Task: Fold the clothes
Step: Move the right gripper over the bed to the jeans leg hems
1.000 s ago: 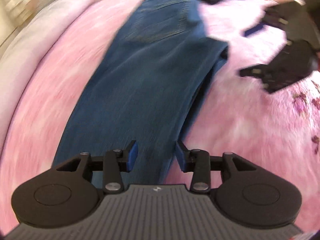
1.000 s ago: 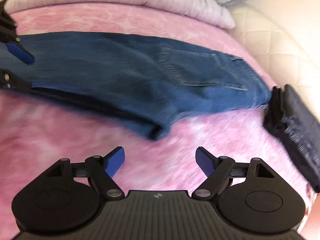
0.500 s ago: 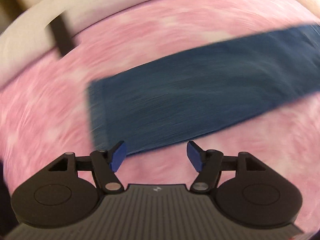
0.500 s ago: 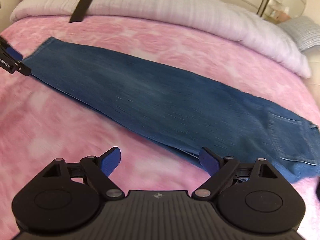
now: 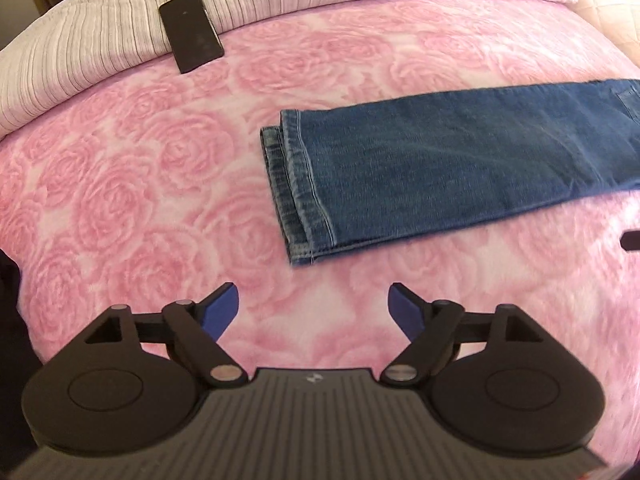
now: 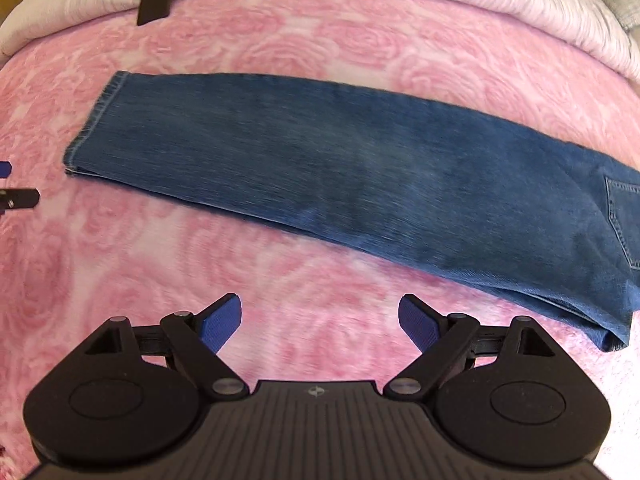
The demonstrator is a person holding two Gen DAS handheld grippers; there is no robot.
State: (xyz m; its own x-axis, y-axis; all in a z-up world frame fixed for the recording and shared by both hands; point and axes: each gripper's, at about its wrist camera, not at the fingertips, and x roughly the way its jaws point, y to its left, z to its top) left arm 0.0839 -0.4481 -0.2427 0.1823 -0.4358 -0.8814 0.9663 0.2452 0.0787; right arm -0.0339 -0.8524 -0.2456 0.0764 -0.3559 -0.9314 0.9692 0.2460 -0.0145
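Jeans flat on the bed.
My left tool is opening, my right tool gapes; both empty.

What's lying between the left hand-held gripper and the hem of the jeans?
Nothing: only bare pink blanket separates the left hand-held gripper, jaws opening, from the jeans, per the left wrist view.

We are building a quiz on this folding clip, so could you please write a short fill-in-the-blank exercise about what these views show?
1. The jeans lie on a blanket whose colour is ____.
2. Between the fingers of the right gripper there is ____ but blanket.
3. The dark flat phone-like object rests partly on the ____ bedding.
4. The left gripper hovers nearest the ____ end of the jeans.

Answers: pink; nothing; striped; hem
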